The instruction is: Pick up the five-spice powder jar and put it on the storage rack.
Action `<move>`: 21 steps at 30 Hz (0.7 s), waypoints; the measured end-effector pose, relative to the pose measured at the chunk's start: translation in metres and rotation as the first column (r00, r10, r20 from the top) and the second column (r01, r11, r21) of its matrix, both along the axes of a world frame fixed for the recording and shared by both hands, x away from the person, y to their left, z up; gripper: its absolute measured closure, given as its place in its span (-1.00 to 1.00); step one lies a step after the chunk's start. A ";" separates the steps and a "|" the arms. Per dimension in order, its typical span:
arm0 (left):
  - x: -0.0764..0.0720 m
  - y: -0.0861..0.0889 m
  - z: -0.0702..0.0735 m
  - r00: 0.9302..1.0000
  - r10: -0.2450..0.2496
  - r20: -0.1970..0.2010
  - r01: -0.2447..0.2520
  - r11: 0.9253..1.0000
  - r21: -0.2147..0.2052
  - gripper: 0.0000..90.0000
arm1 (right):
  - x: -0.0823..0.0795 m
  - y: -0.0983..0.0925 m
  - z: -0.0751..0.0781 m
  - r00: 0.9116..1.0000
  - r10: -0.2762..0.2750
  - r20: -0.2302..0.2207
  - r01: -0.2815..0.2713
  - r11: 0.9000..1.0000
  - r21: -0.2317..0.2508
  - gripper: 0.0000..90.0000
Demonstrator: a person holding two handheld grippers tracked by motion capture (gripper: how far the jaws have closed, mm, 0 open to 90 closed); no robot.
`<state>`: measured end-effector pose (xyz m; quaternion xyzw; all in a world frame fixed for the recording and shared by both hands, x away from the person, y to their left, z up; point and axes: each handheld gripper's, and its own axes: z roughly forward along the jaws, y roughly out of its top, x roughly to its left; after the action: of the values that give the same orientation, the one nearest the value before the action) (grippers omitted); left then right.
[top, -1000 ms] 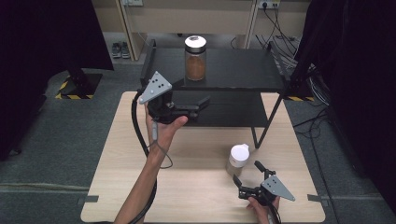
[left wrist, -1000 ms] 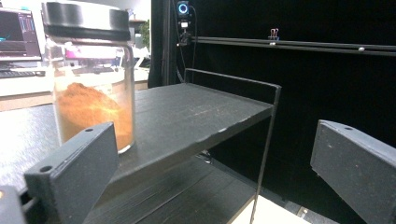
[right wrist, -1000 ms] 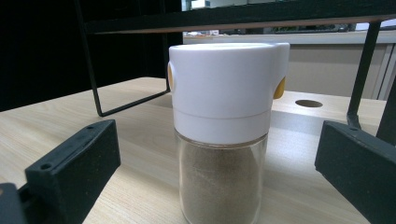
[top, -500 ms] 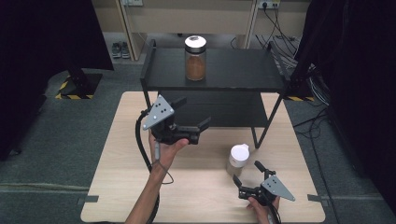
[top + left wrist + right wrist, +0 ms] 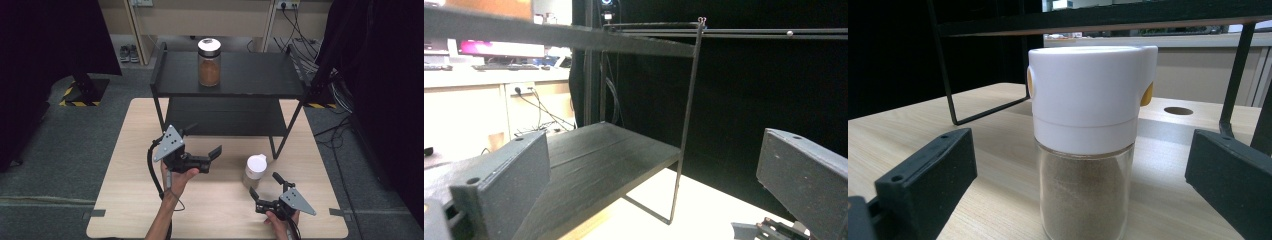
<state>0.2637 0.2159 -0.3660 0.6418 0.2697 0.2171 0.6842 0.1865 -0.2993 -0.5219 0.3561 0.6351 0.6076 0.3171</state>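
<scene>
— Item in front of the left gripper (image 5: 659,195)?
— Black two-tier shelf rack (image 5: 614,160): lower board just beyond the spread jaws, upper board overhead, thin corner leg (image 5: 686,125) down to the pale tabletop (image 5: 704,210).
— Beside the rack?
— Left: desk with keyboard (image 5: 491,66), cables. Right: darkness; another gripper's tip (image 5: 769,231) low.

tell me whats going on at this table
A person holds a gripper in each hand at a wooden table. The right gripper is open and aimed at a white-capped shaker jar standing just ahead of it, untouched. The left gripper is open and empty, pointing toward a black shelf rack, whose top shelf carries a brown-filled jar.
</scene>
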 end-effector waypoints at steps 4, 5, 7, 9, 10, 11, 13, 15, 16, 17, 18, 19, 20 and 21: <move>-0.002 0.003 -0.010 1.000 0.005 -0.005 -0.005 1.000 -0.003 -0.99 | 0.000 0.000 0.000 1.000 0.000 0.000 0.000 1.000 0.000 -0.99; -0.003 0.004 -0.013 1.000 0.004 -0.007 -0.004 1.000 -0.005 -0.99 | 0.000 0.000 0.000 1.000 0.000 0.000 0.000 1.000 0.000 -0.99; -0.004 0.005 -0.018 1.000 0.005 -0.007 -0.005 1.000 -0.003 -0.99 | 0.000 0.000 0.000 1.000 0.000 -0.001 0.000 1.000 -0.001 -0.99; -0.006 0.006 -0.023 1.000 0.006 -0.007 -0.006 1.000 -0.001 -0.99 | 0.000 0.000 0.000 1.000 0.000 -0.001 0.000 1.000 0.000 -0.99; -0.007 0.006 -0.027 1.000 0.006 -0.007 -0.006 1.000 -0.003 -0.99 | 0.000 0.000 0.000 1.000 0.000 -0.001 0.000 1.000 0.001 -0.99; -0.008 0.006 -0.030 1.000 0.007 -0.007 -0.007 1.000 -0.007 -0.99 | 0.000 0.000 0.000 1.000 -0.001 0.000 0.001 1.000 0.001 -0.99; -0.011 0.007 -0.037 1.000 0.012 -0.013 -0.012 1.000 -0.007 -0.99 | 0.000 0.000 0.000 1.000 -0.001 0.000 0.001 1.000 0.001 -0.99; -0.012 0.007 -0.044 1.000 0.014 -0.022 -0.014 1.000 -0.009 -0.99 | 0.000 0.000 0.000 1.000 -0.001 -0.004 0.001 1.000 0.003 -0.99; -0.013 0.007 -0.049 1.000 0.011 -0.026 -0.011 1.000 -0.012 -0.99 | 0.000 0.000 0.000 1.000 -0.001 -0.003 0.001 1.000 0.003 -0.99; -0.014 0.007 -0.053 0.999 0.013 -0.029 -0.013 1.000 -0.015 -0.99 | 0.000 0.000 0.000 1.000 0.000 -0.003 0.000 1.000 0.004 -0.99; -0.015 0.007 -0.057 0.999 0.014 -0.029 -0.014 1.000 -0.016 -0.99 | 0.000 0.000 0.000 1.000 -0.001 -0.003 0.001 1.000 0.004 -0.99; -0.016 0.006 -0.061 0.999 0.016 -0.032 -0.016 1.000 -0.016 -0.99 | 0.000 0.000 0.000 1.000 -0.001 -0.003 0.001 1.000 0.005 -0.99; -0.017 0.006 -0.065 0.999 0.017 -0.035 -0.018 1.000 -0.013 -0.99 | 0.000 0.000 0.000 1.000 -0.001 -0.002 0.001 1.000 0.004 -0.99; -0.018 0.005 -0.070 0.999 0.019 -0.037 -0.020 1.000 -0.015 -0.99 | 0.000 0.000 0.000 1.000 -0.001 -0.003 0.001 1.000 0.005 -0.99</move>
<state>0.2455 0.2213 -0.4358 0.6377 0.2901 0.2099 0.6820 0.1866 -0.2994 -0.5219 0.3580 0.6340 0.6085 0.3157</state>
